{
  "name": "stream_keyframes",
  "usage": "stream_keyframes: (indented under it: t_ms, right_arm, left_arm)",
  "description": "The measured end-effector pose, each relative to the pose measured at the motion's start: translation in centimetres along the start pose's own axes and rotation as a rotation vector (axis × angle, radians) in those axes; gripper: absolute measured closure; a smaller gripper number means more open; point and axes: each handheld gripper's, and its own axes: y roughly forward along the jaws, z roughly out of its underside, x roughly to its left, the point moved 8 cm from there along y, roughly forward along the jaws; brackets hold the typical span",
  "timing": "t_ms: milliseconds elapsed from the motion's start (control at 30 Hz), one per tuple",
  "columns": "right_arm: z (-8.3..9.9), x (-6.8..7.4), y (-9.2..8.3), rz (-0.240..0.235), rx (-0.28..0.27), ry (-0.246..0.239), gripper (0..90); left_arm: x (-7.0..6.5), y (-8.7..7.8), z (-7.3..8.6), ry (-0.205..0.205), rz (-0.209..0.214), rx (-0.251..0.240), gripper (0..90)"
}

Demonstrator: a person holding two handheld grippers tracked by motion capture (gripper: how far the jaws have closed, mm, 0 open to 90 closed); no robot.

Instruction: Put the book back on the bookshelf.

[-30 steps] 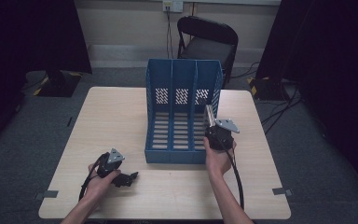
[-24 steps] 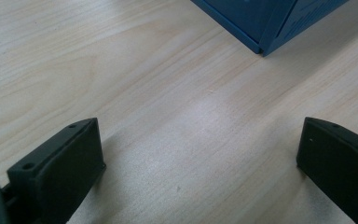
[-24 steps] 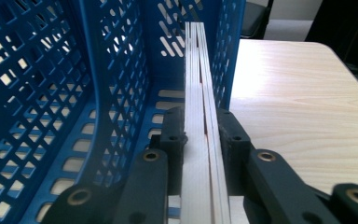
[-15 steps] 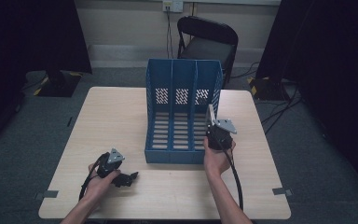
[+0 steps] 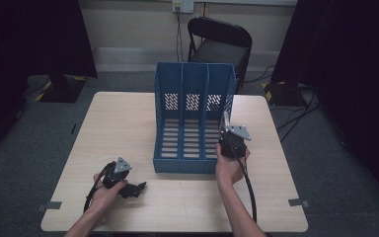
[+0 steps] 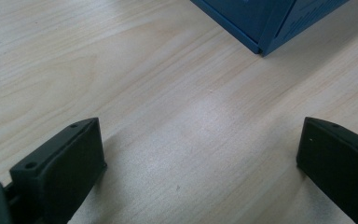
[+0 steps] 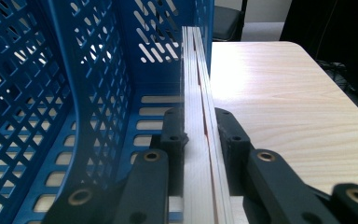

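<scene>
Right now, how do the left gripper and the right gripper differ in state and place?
The left gripper is open with nothing between its jaws; the right gripper is shut on a thin pale board. The left lies low on the table; the right is raised at the blue file rack. A hand holds each.

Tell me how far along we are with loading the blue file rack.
Nothing looks filed yet: the blue rack's visible slots are bare. In hand: the right tongs grip a thin pale booklet edge-on at the rightmost compartment. Left: lowering it in and letting go. The left tongs sit open over the table.
</scene>
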Motion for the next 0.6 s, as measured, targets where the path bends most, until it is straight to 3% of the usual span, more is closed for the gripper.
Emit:
stream_keyframes:
  t_ms: [200, 600]
  right_arm:
    - [-0.22, 0.21, -0.25, -0.034, -0.019, -0.002, 70.4]
    - [-0.22, 0.27, -0.41, -0.053, -0.017, -0.008, 60.0]
  left_arm:
    - [-0.01, 0.00, 0.00, 0.000, 0.000, -0.001, 0.1]
    - [-0.07, -0.01, 0.02, -0.001, 0.002, -0.002, 0.2]
